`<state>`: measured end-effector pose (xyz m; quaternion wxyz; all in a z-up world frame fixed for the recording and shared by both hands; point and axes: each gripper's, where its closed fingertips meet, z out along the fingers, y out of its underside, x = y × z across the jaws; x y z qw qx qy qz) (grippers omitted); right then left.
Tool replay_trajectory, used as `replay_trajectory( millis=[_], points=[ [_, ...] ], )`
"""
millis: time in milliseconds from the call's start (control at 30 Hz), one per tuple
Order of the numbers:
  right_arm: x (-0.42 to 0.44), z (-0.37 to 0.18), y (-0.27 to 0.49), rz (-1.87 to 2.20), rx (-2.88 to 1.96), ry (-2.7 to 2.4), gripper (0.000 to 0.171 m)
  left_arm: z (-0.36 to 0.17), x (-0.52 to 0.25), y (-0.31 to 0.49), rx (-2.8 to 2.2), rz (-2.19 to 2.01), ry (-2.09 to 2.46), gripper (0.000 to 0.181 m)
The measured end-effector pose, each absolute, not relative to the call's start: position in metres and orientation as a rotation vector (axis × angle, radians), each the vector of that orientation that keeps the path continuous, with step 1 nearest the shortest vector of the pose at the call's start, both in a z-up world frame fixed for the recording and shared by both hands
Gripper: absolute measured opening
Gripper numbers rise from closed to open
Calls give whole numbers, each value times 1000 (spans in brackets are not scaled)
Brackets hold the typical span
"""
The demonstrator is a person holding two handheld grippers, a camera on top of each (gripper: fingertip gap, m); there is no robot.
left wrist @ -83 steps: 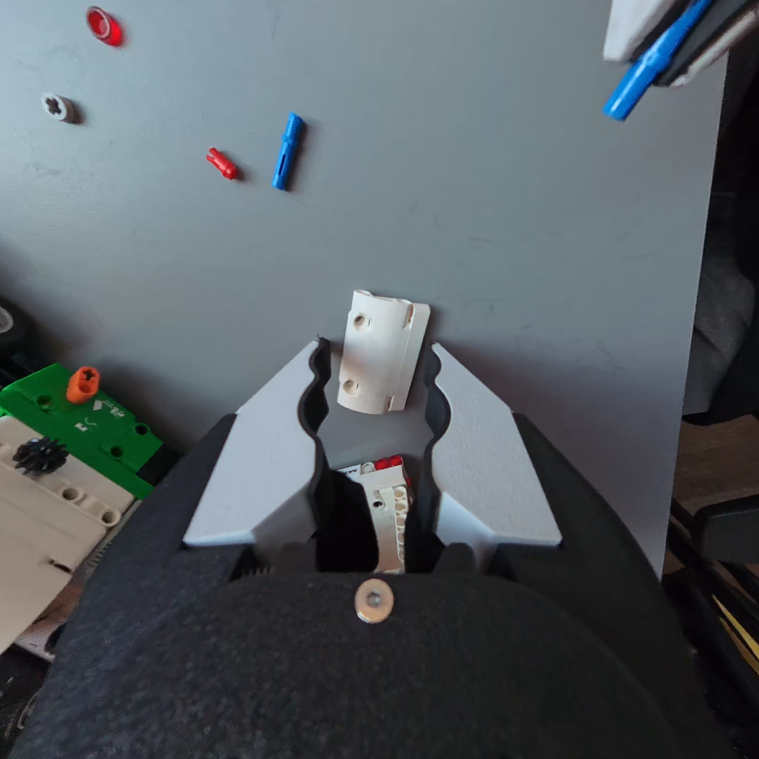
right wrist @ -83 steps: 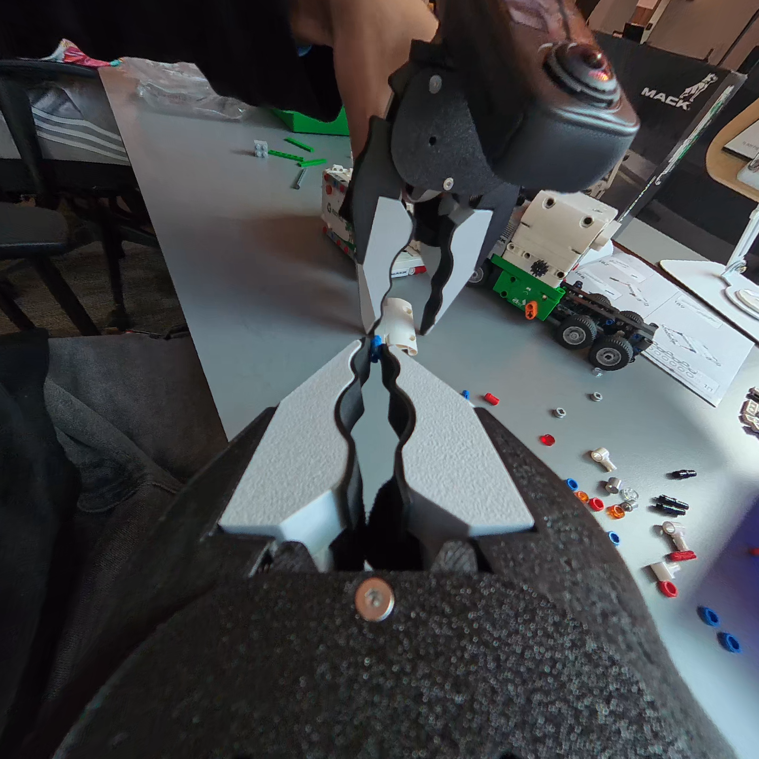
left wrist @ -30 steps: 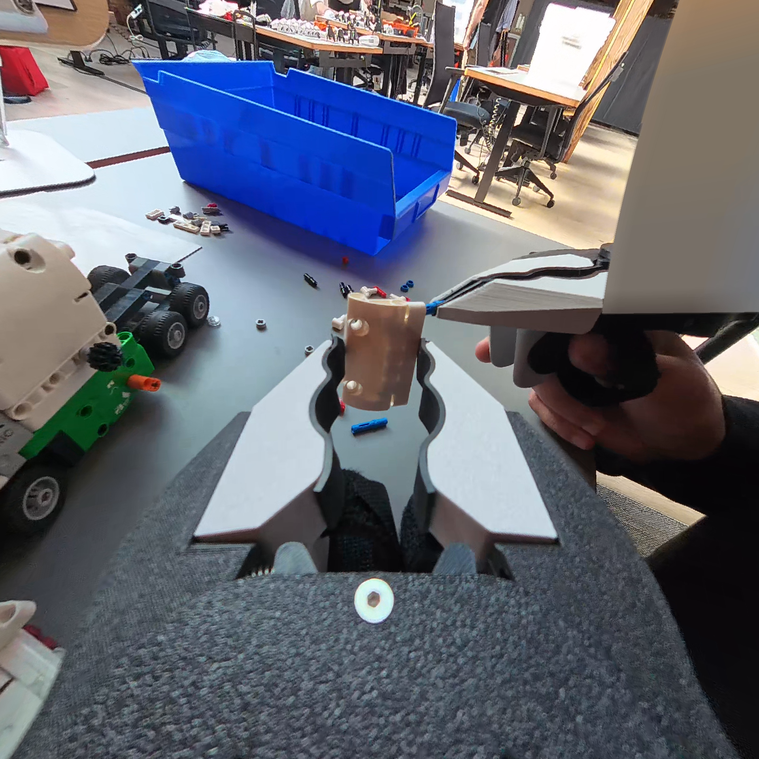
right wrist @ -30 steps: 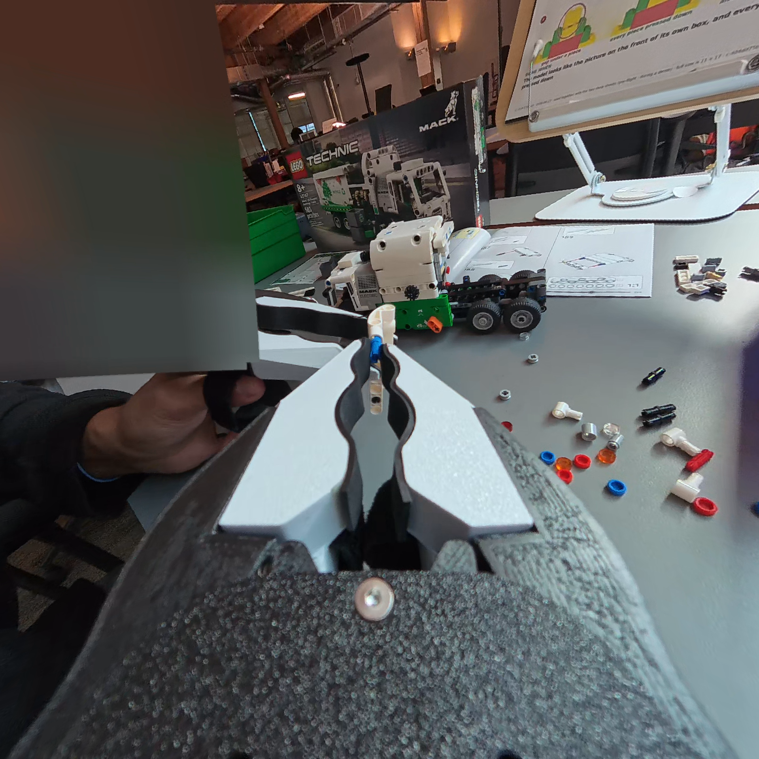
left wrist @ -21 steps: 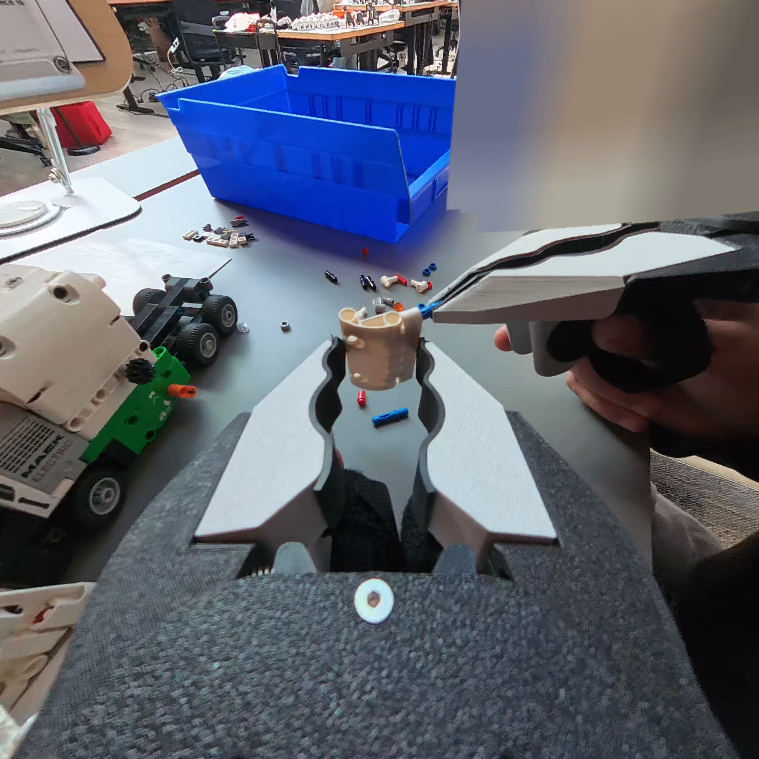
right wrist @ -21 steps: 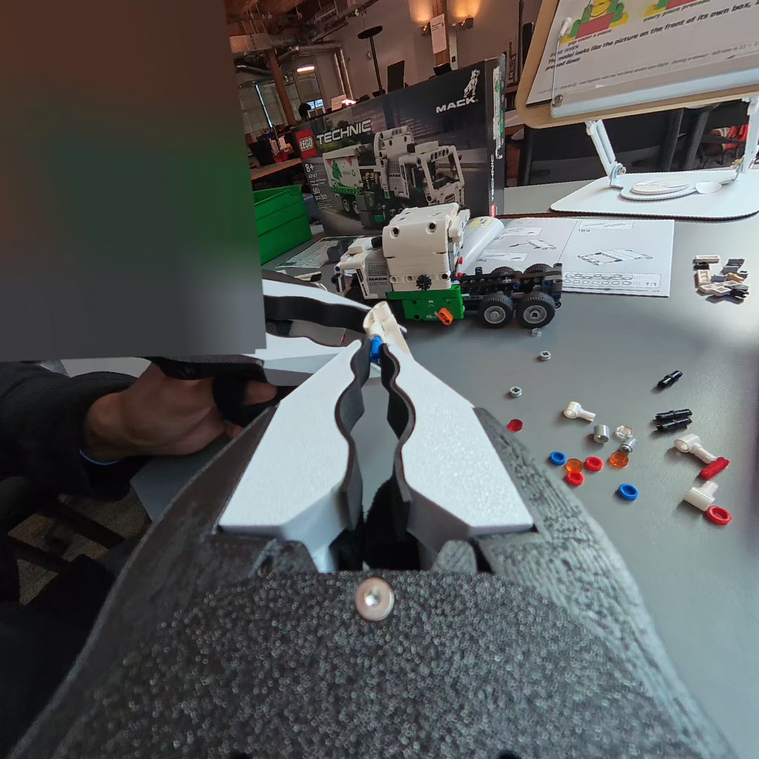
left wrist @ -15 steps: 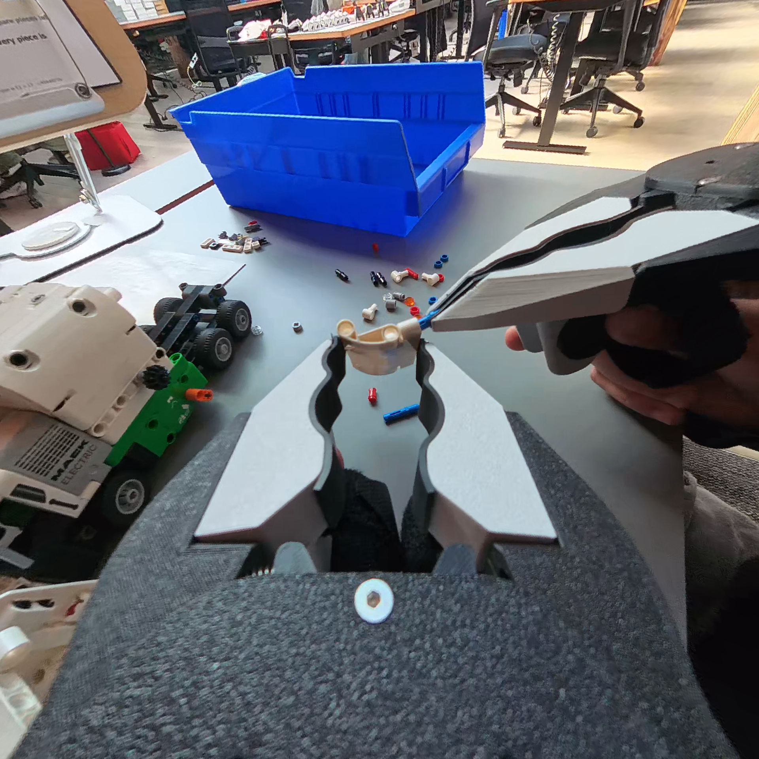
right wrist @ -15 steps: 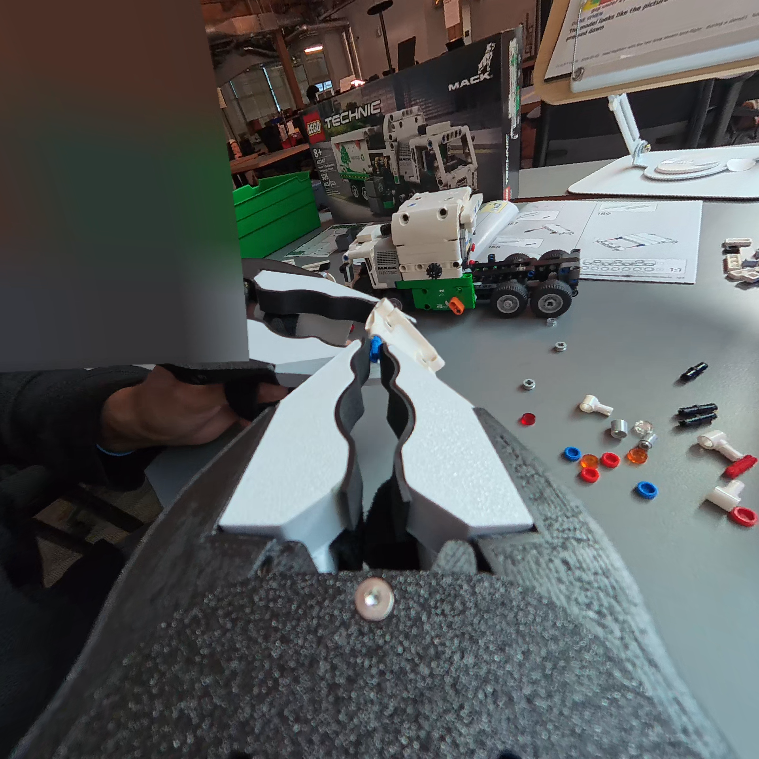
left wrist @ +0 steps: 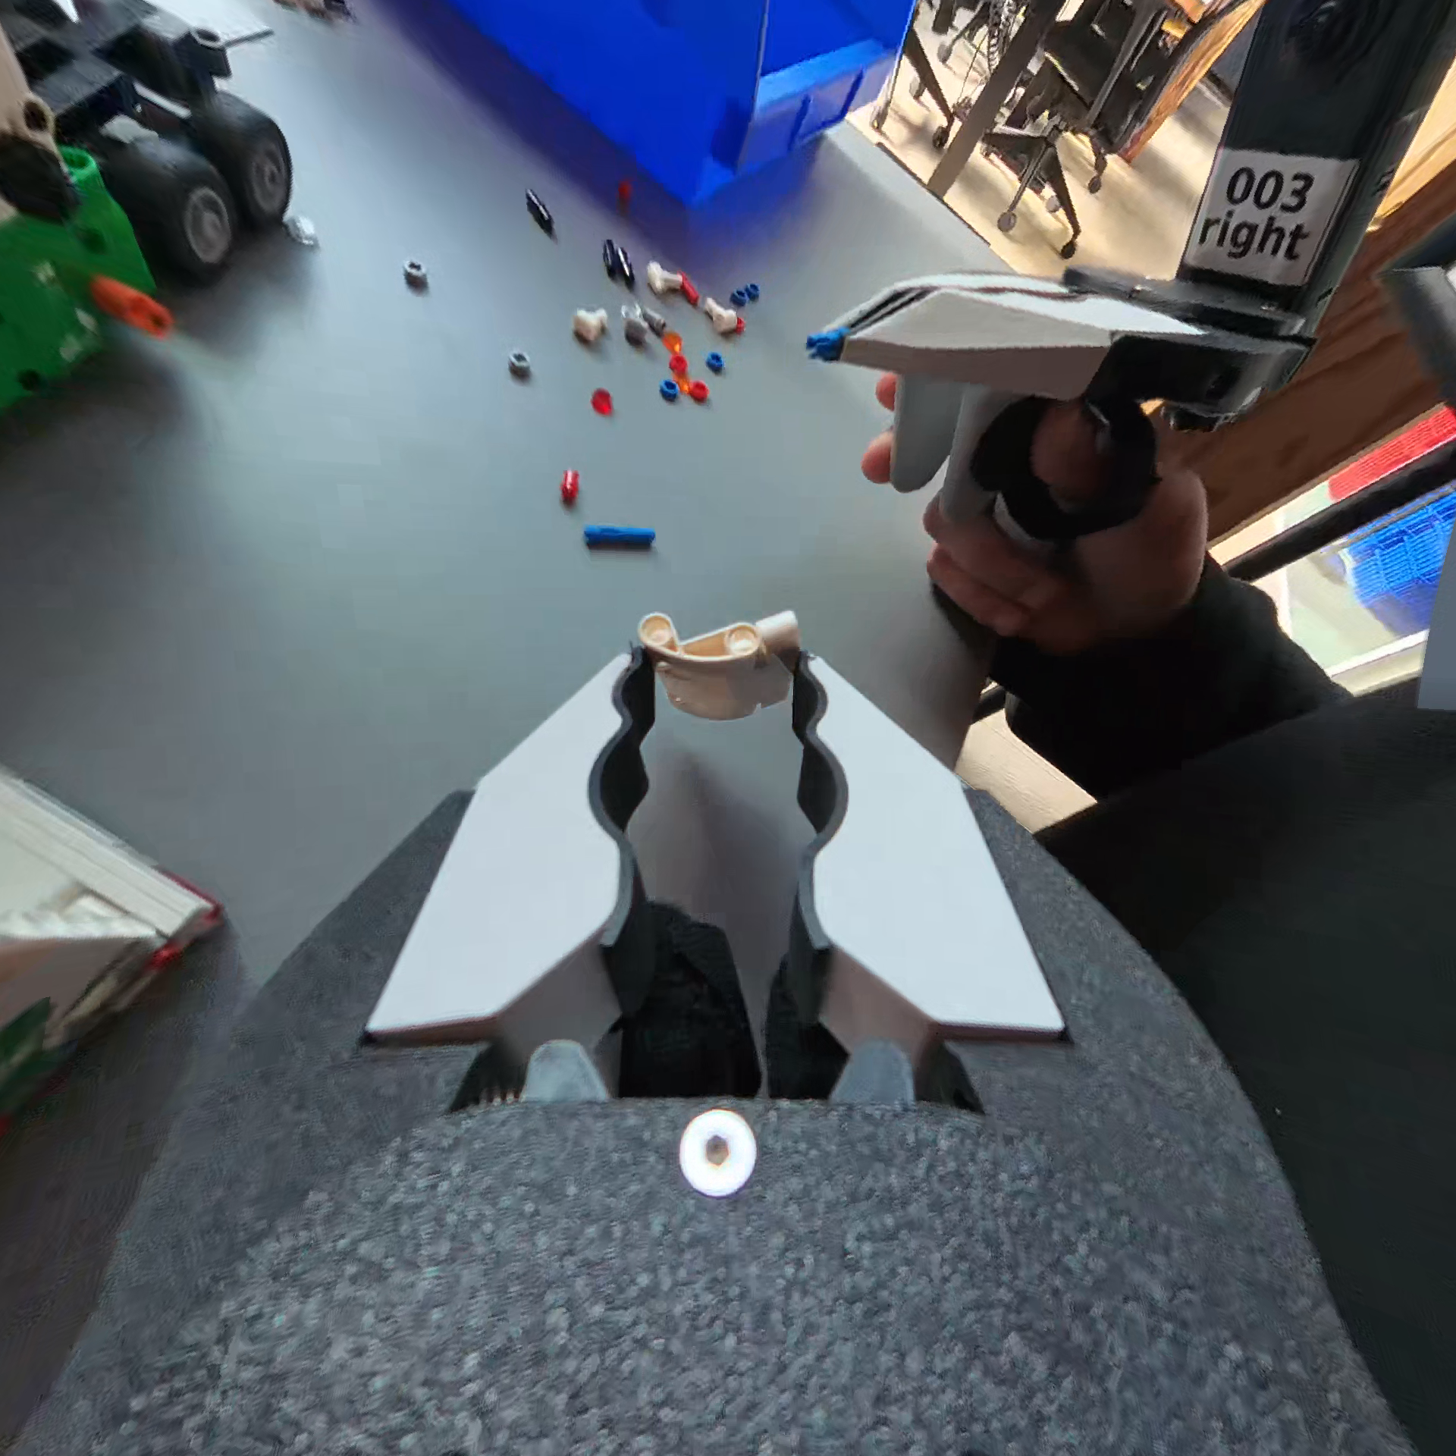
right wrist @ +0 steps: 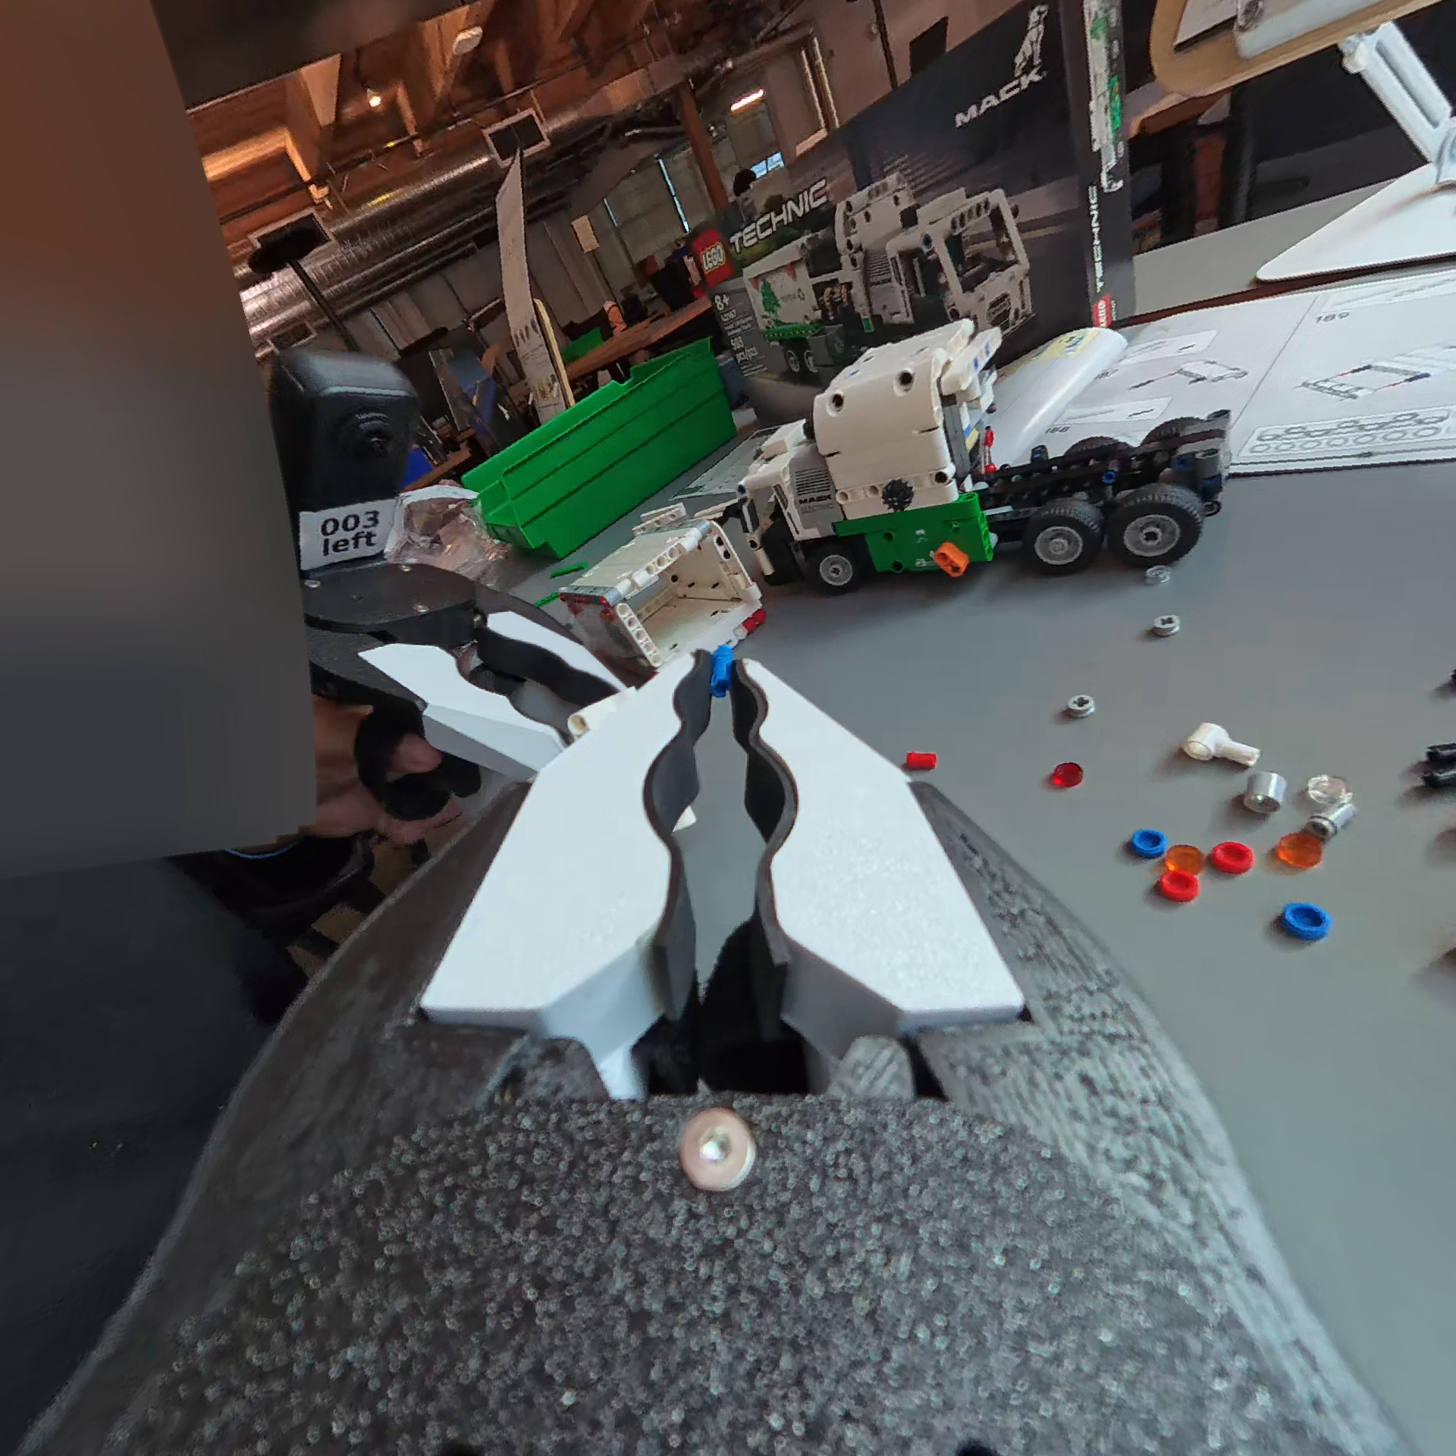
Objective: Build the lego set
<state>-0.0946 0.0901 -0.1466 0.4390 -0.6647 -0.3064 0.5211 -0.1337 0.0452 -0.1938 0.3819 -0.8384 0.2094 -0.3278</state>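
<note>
My left gripper [left wrist: 718, 670] is shut on a cream curved panel piece [left wrist: 713, 666], held low over the grey table. My right gripper [right wrist: 718, 670] is shut on a small blue pin [right wrist: 719, 670]; it shows in the left wrist view [left wrist: 827, 345] up and to the right of the panel, apart from it. The left gripper [right wrist: 583, 709] shows in the right wrist view just left of my fingertips. The partly built white and green truck [right wrist: 930, 488] stands on the table behind, with a white box-shaped sub-assembly [right wrist: 662, 587] beside it.
Loose small parts [left wrist: 670, 339] lie scattered mid-table, with a blue axle [left wrist: 619, 536] and a red pin [left wrist: 569, 484] nearer. A blue bin [left wrist: 670, 87] stands at the back. A green bin [right wrist: 607, 449], the set's box [right wrist: 945, 205] and an open instruction booklet [right wrist: 1300, 378] lie behind the truck. Some 8 cm of space lies between my two pairs of fingers. From the left gripper's tips to the blue axle [left wrist: 619, 536] is close to 8 cm.
The two grippers have come apart: the blue pin no longer touches the panel. My left gripper has dropped and tilted down toward the table; my right gripper has pulled away to the right.
</note>
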Motion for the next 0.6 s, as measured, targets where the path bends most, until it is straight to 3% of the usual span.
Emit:
replay_trajectory(
  millis=[333, 400, 600],
  points=[
    [-94, -144, 84, 1333, -1632, -772, 3, -223, -178, 12, -2086, -341, 880, 30],
    [-95, -145, 83, 1330, -1636, -782, 3, -234, -177, 1, -2131, -308, 917, 16],
    [-96, -146, 83, 1329, -1639, -782, 3, -233, -162, -14, -2044, -167, 958, 23]
  ],
)
